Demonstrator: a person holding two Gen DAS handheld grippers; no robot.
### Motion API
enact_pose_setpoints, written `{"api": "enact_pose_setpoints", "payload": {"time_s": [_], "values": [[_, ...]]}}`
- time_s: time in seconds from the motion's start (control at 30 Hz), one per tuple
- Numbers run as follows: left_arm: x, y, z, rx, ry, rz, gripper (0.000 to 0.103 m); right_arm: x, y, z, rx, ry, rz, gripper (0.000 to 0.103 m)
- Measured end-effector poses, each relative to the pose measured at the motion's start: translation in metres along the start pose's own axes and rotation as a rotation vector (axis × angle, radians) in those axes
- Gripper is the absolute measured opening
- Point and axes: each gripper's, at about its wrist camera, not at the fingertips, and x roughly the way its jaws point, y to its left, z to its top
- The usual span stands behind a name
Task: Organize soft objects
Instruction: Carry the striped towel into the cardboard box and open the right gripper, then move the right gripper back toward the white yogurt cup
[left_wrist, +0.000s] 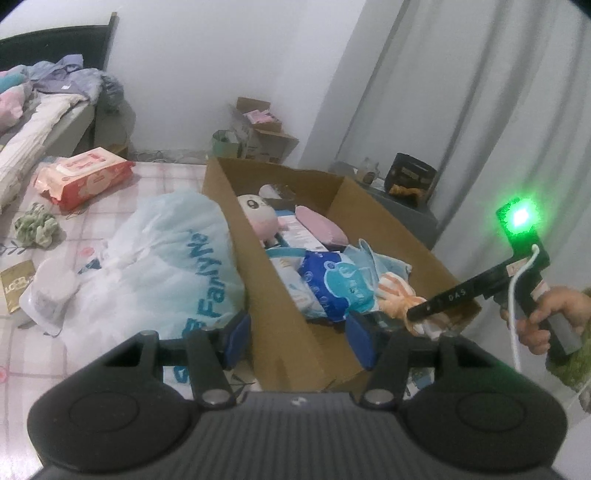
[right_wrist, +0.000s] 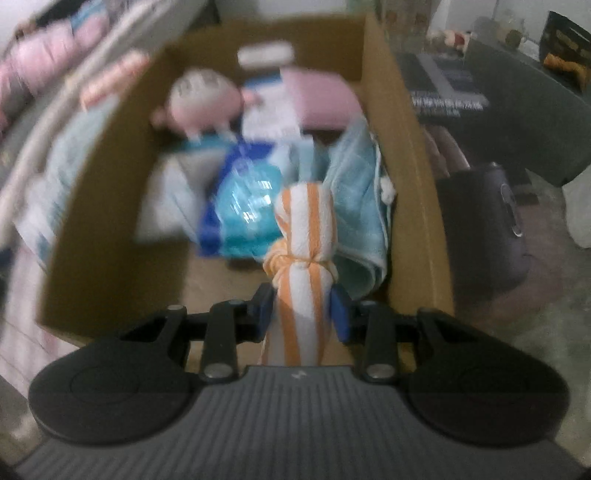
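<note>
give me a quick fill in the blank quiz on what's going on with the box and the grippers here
1. The right gripper is shut on an orange and white striped ____.
2. The pink plush lies inside the cardboard ____.
3. The left gripper is ____ and holds nothing.
4. The FamilyMart bag lies ____ the box, on the table.

Missing words: towel; box; open; outside

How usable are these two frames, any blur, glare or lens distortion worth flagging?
Left wrist view: fairly sharp, printing on the plastic bag readable; the green lamp on the right gripper blooms into glare; fisheye bends the cardboard box edges. Right wrist view: heavy motion blur, box contents smeared; only the orange-striped towel between the fingers is fairly clear.
</note>
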Motion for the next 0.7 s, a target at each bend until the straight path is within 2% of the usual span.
{"api": "enact_pose_setpoints", "payload": {"time_s": [0.07, 0.17, 0.3, 0.47, 0.57, 0.7], "values": [[-0.003, 0.003, -0.001, 0.001, -0.007, 0.002, 0.059, -0.002, 0.002, 0.000, 0.000, 0.017, -0.003, 0.034], [-0.004, 0.004, -0.002, -0.001, -0.018, 0.008, 0.061, -0.009, 0.007, 0.004, -0.003, -0.021, -0.040, 0.047], [-0.009, 0.007, -0.002, -0.005, -0.026, 0.007, 0.061, -0.029, 0.009, 0.003, 0.016, -0.091, -0.056, 0.047], [-0.018, 0.006, -0.004, 0.012, -0.050, 0.009, 0.063, -0.038, 0.009, 0.003, 0.069, -0.100, 0.012, 0.047], [-0.025, 0.006, -0.007, 0.029, -0.064, 0.035, 0.069, -0.033, 0.016, 0.003, 0.090, -0.103, 0.046, 0.047], [-0.037, 0.016, -0.010, 0.029, -0.089, 0.098, 0.080, -0.044, 0.041, 0.007, 0.081, -0.151, 0.118, 0.047]]}}
